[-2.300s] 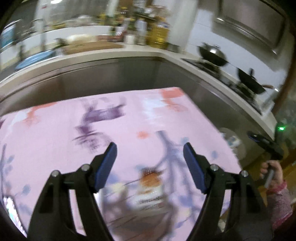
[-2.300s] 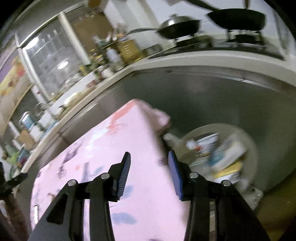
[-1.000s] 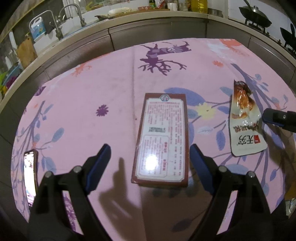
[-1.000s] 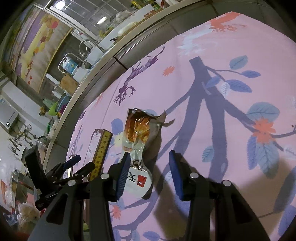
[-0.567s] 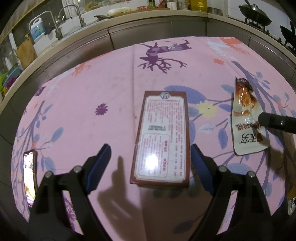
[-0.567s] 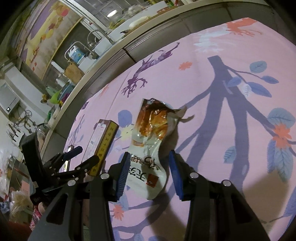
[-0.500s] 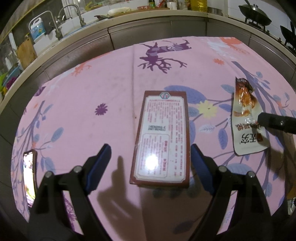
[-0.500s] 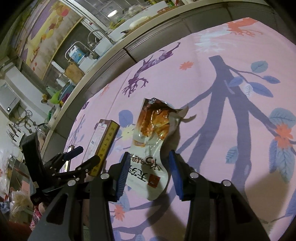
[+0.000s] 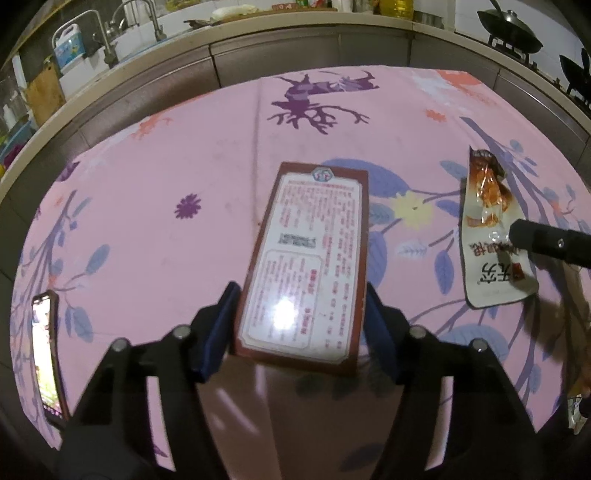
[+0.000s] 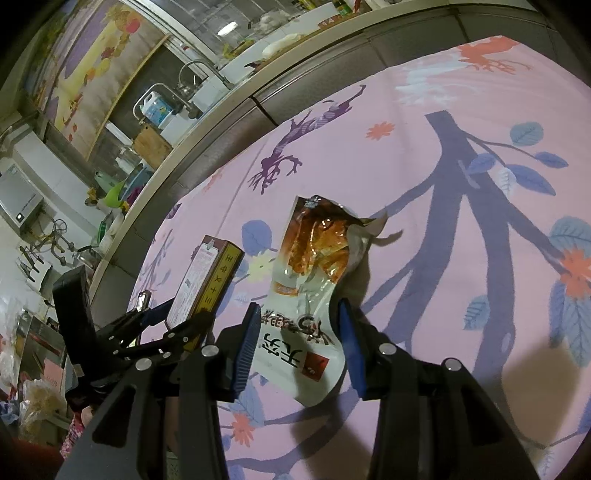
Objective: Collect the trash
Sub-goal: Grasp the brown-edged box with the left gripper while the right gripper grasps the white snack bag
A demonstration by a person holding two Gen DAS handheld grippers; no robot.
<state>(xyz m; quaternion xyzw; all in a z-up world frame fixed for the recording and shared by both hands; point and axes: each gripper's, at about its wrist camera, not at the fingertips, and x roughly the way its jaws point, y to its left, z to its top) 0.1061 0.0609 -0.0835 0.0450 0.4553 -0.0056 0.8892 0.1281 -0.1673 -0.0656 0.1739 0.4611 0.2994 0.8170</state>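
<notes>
A brown box (image 9: 314, 254) with a white printed label lies on the pink flowered tablecloth (image 9: 155, 184). My left gripper (image 9: 297, 332) has its jaws closing on the box's near end, and both blue pads touch its long sides. From the right wrist view the box (image 10: 207, 280) sits between those fingers. A torn snack wrapper (image 10: 314, 266), white and orange, lies flat to the right of the box. My right gripper (image 10: 297, 350) stands open astride the wrapper's near end, pads clear of it. One right finger (image 9: 546, 243) shows over the wrapper (image 9: 487, 236).
A phone (image 9: 46, 354) with a lit screen lies near the table's left edge. Behind the table runs a kitchen counter (image 9: 295, 29) with a sink tap (image 9: 129, 14) and woks (image 9: 513, 29) on a stove at the right.
The left jaws have narrowed from wide open onto the box's sides. The right gripper has slid forward so the wrapper's near end lies between its fingers.
</notes>
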